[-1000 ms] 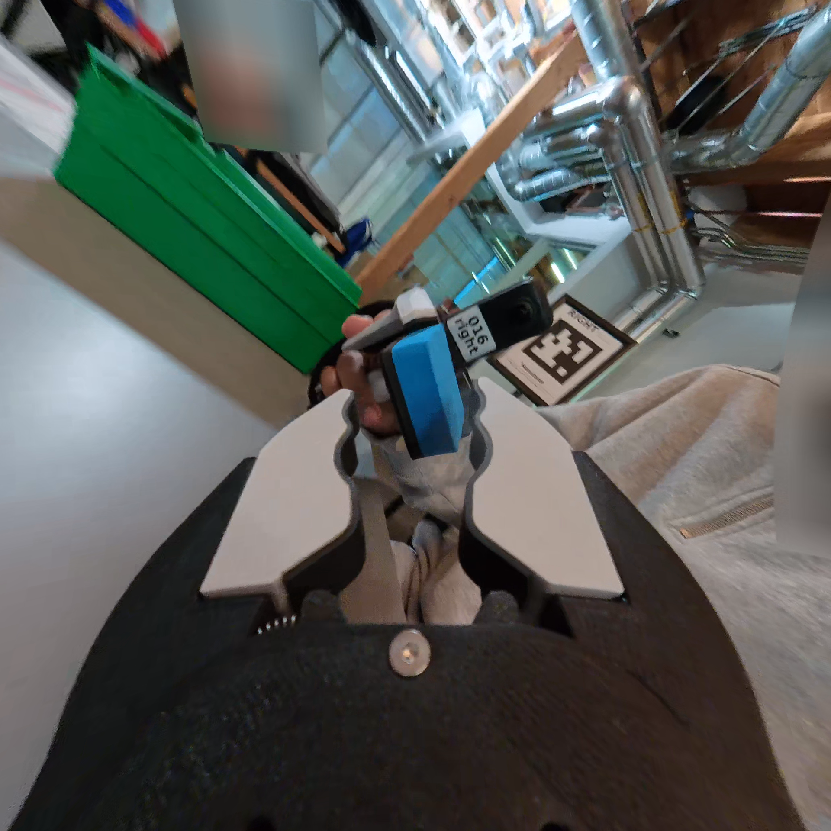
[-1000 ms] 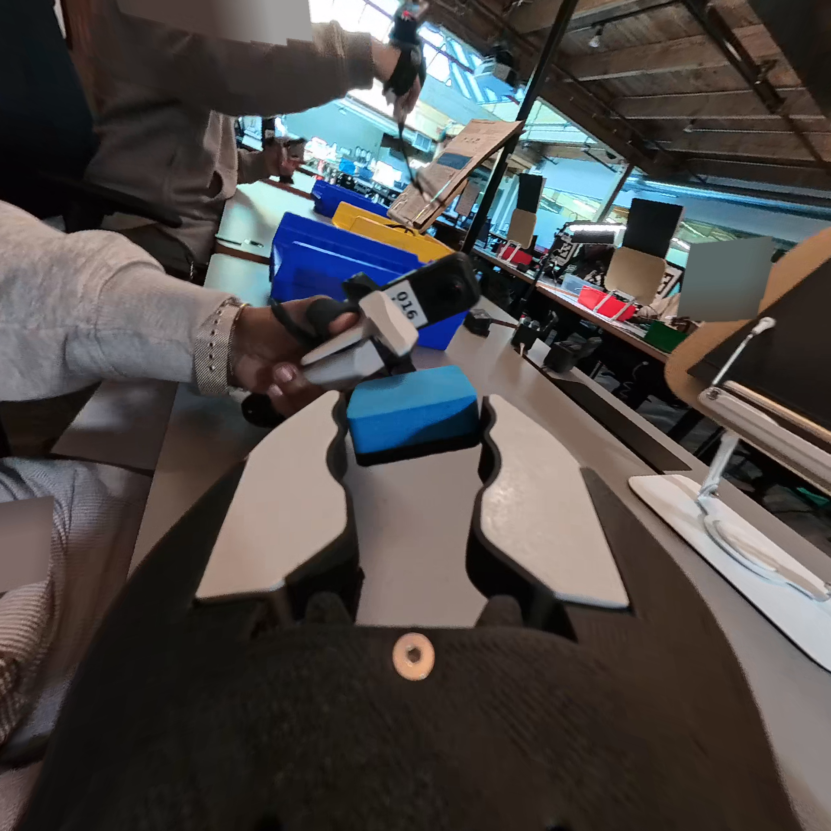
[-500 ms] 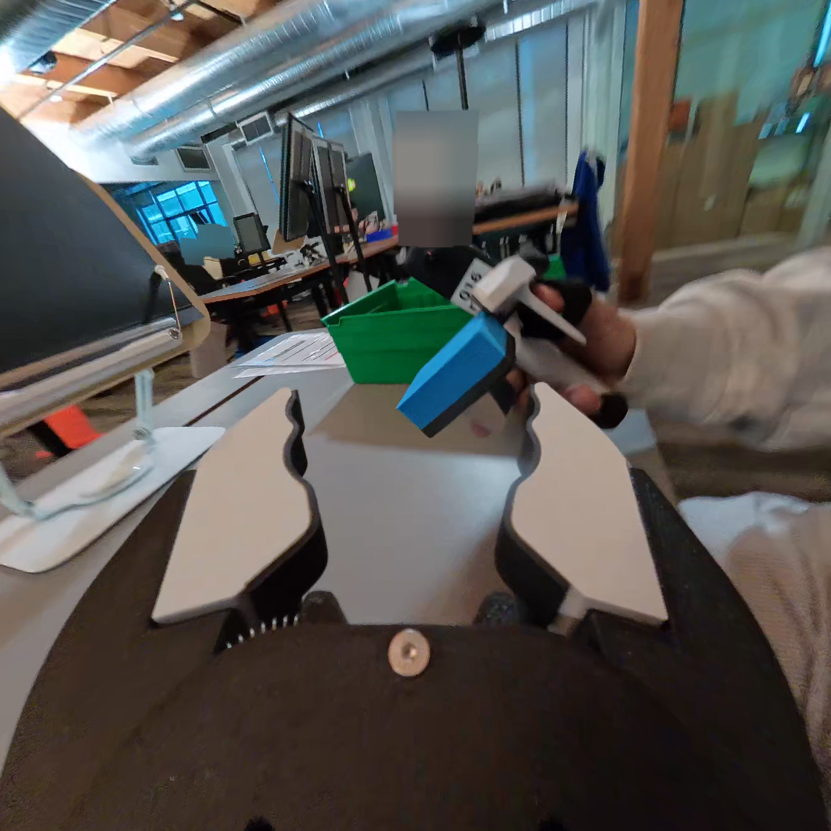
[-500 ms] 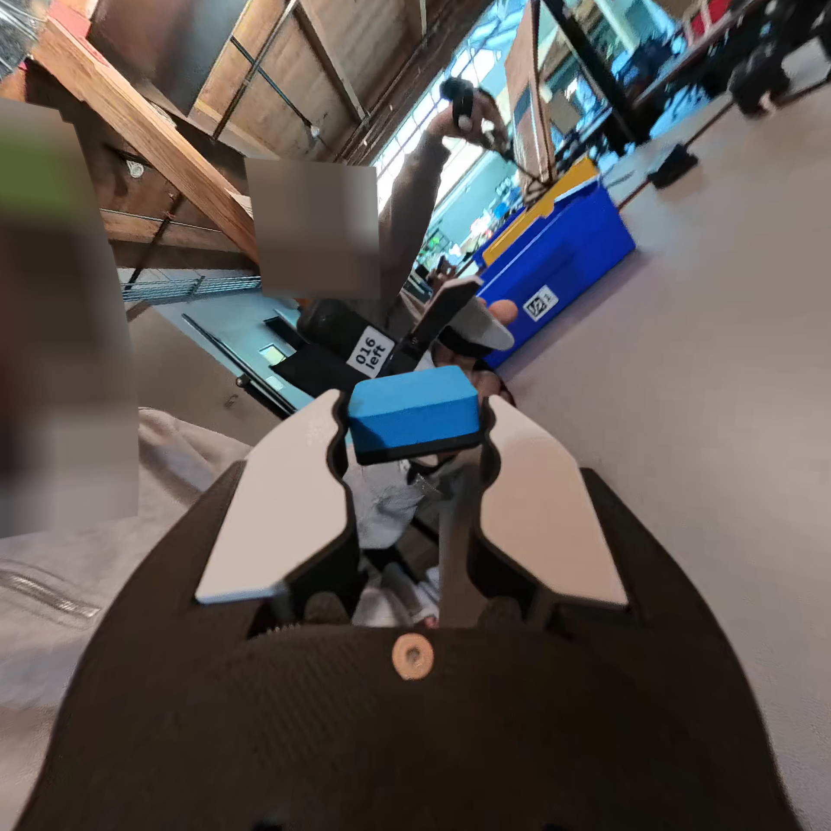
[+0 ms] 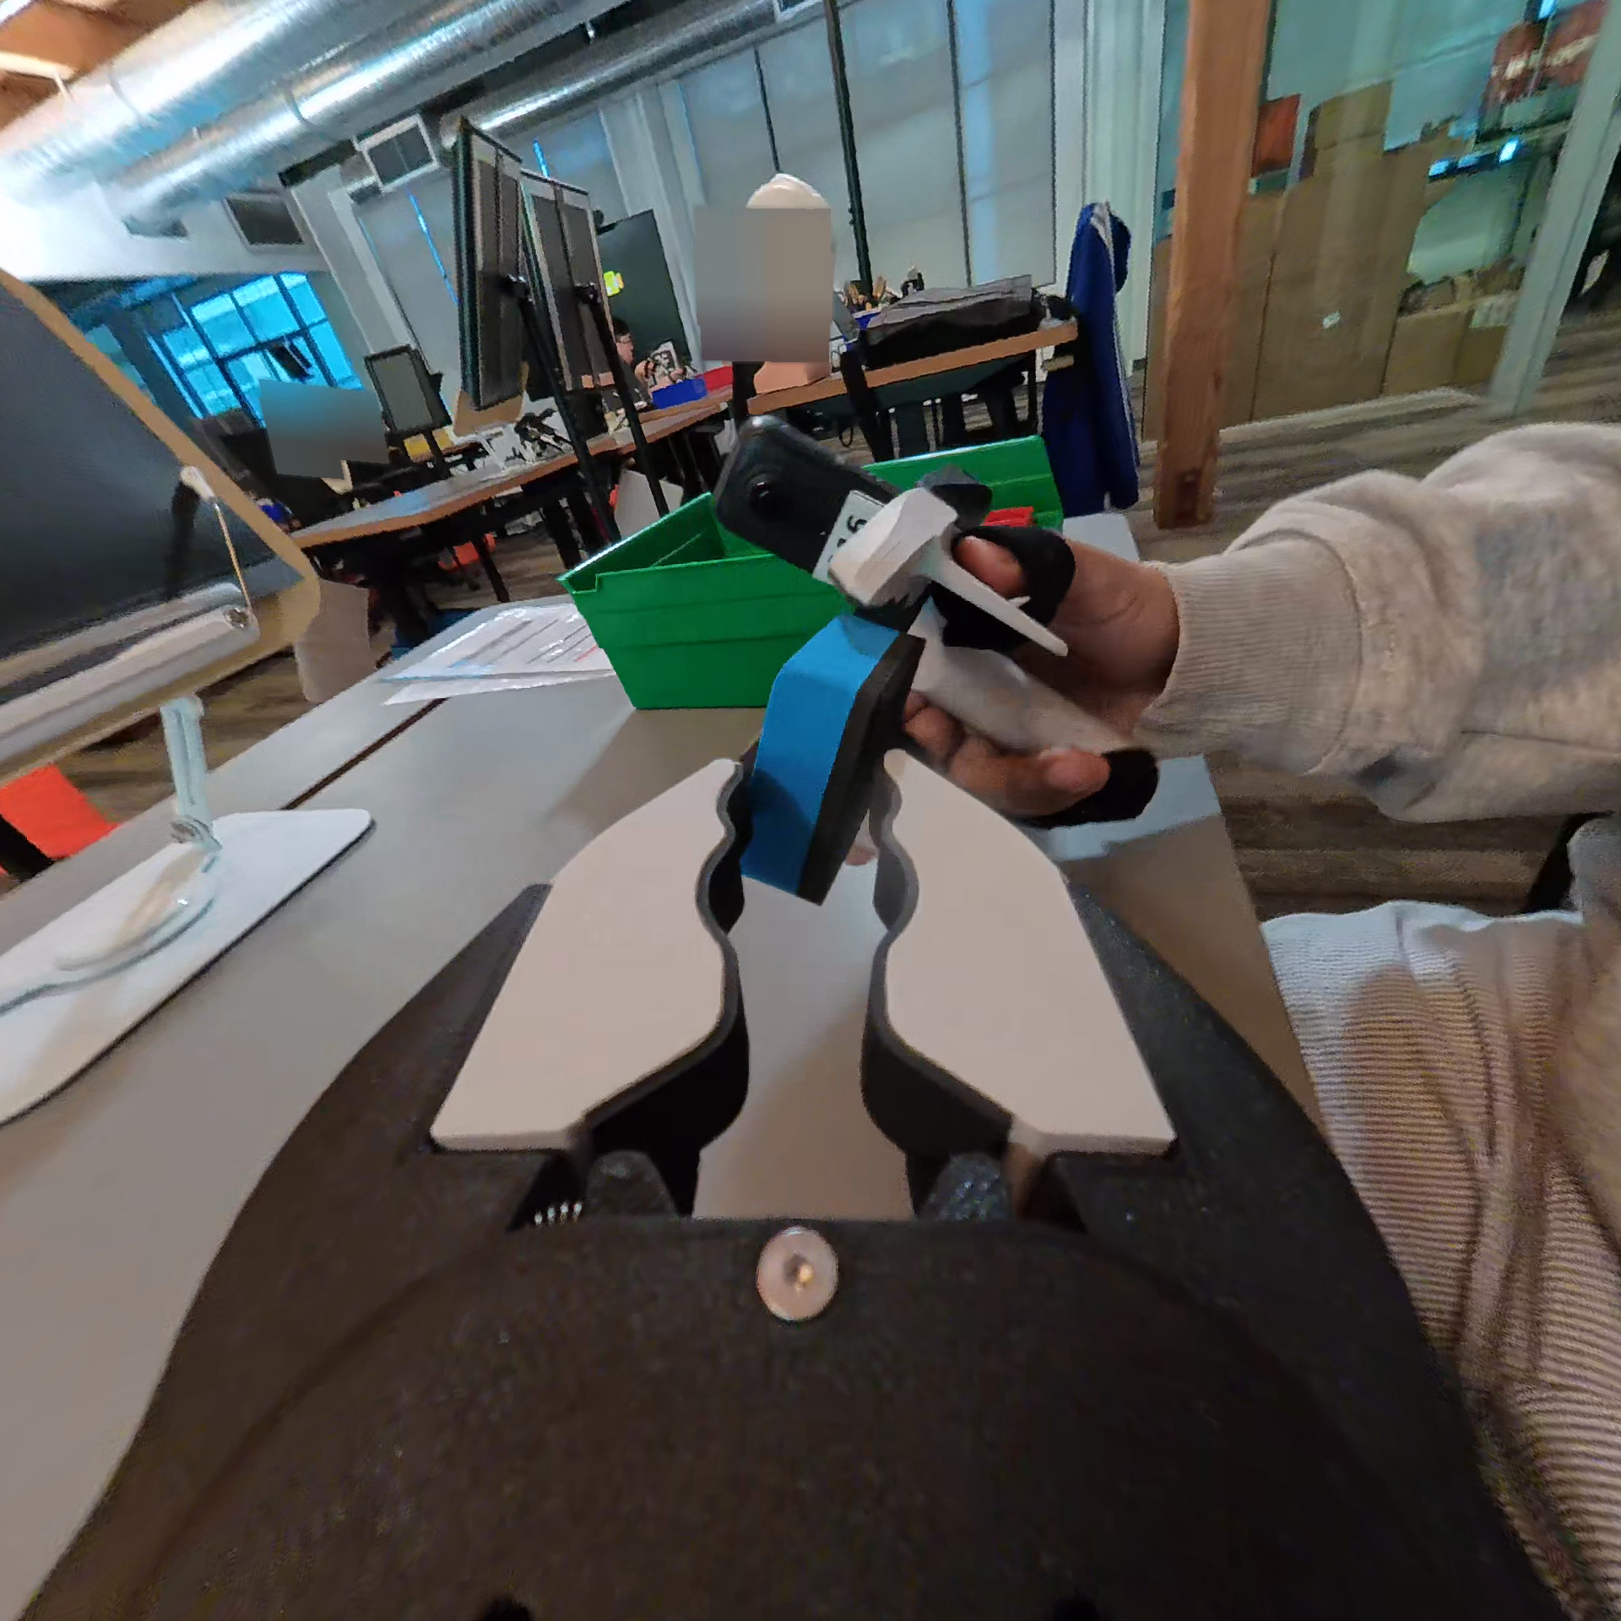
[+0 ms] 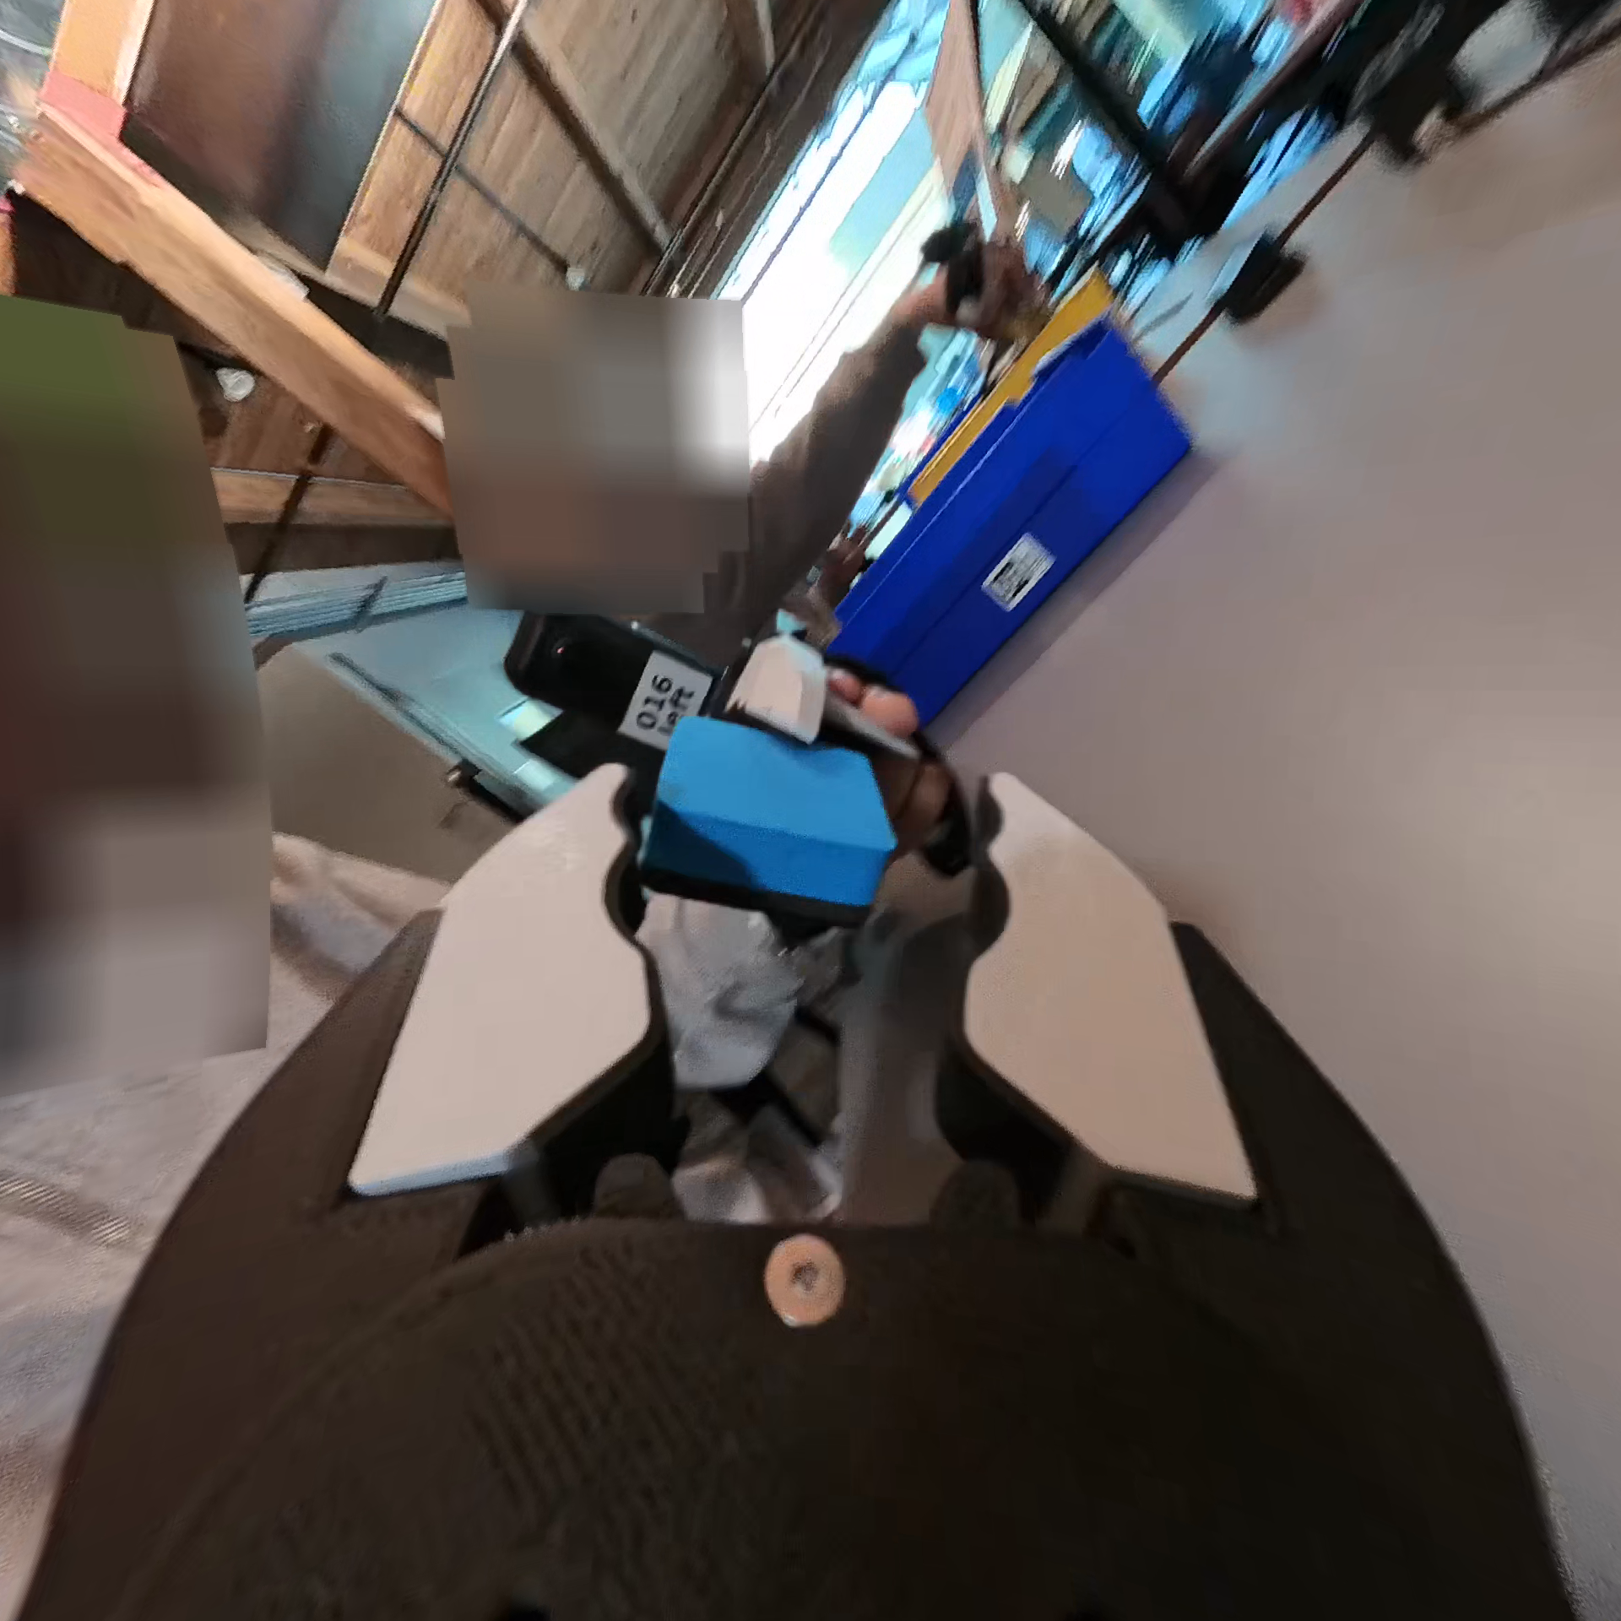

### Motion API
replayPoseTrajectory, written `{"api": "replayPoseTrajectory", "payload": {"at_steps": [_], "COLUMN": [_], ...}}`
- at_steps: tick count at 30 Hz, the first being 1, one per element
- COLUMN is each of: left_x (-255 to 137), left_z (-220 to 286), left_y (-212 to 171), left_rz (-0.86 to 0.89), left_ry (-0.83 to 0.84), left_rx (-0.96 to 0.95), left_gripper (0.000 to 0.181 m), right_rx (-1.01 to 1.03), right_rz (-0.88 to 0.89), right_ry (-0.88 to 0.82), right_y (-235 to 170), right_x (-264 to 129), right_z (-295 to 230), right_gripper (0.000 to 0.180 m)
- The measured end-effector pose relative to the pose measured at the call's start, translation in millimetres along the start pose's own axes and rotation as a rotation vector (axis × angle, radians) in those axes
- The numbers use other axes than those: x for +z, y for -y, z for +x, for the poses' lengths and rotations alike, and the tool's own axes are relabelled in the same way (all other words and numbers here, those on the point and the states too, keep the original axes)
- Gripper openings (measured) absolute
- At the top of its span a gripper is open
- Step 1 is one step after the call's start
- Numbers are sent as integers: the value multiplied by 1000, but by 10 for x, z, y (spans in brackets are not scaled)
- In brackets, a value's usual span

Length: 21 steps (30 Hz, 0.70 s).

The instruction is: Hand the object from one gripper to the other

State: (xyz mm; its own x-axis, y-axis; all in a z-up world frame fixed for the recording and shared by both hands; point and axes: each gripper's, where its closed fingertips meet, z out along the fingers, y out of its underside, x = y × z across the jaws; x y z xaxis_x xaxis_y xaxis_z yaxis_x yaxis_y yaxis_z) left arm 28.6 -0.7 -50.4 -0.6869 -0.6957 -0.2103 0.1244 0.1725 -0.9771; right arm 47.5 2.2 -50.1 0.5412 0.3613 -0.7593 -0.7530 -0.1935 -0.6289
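Observation:
A blue foam block with a black base point(image 5: 803, 754) stands on edge between the fingertips of my left gripper point(image 5: 807, 781), which is shut on it above the grey table. My right gripper point(image 6: 805, 781) is open, its jaws wide. The block point(image 6: 763, 816) touches its left finger and stands clear of its right one. In the left wrist view the right gripper point(image 5: 912, 579), held in a hand, is just behind the block's top. In the right wrist view the left gripper point(image 6: 781, 693) shows beyond the block.
A green bin point(image 5: 702, 631) and papers point(image 5: 509, 649) lie at the table's far end. A monitor stand's white base point(image 5: 158, 903) sits on the left. A blue bin point(image 6: 1009, 561) is on the table in the right wrist view. Grey sleeves are close by. Less than 4 cm separates the two grippers' tips.
My left gripper has closed from wide open onto the blue block. My right gripper, shut on the block half a second ago, has opened.

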Motion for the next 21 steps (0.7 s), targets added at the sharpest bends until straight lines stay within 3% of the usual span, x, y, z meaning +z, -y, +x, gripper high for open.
{"api": "replayPoseTrajectory", "payload": {"at_steps": [1,5,10,12,18,21], "left_x": [-8,-77,-174,-176,-100,-79], "left_z": [-22,-160,-253,-256,-140,-115], "left_y": [8,9,108,88,15,-5], "left_rz": [8,41,166,160,83,69], "left_ry": [-1,-20,-136,-152,-188,-193], "left_rx": [-36,-274,-642,-674,-653,-650], "left_gripper": [26,27,27,27,27,27], "right_rx": [-42,-231,-614,-673,-601,-628], "right_rz": [49,146,96,5,-48,-88], "right_ry": [-14,-30,-136,-179,-159,-178], "right_y": [69,247,192,64,-61,-109], "right_x": [-23,-106,-72,-16,79,83], "right_z": [11,-96,-194,-147,-123,-100], "right_gripper": [82,86,64,48,42,29]}}
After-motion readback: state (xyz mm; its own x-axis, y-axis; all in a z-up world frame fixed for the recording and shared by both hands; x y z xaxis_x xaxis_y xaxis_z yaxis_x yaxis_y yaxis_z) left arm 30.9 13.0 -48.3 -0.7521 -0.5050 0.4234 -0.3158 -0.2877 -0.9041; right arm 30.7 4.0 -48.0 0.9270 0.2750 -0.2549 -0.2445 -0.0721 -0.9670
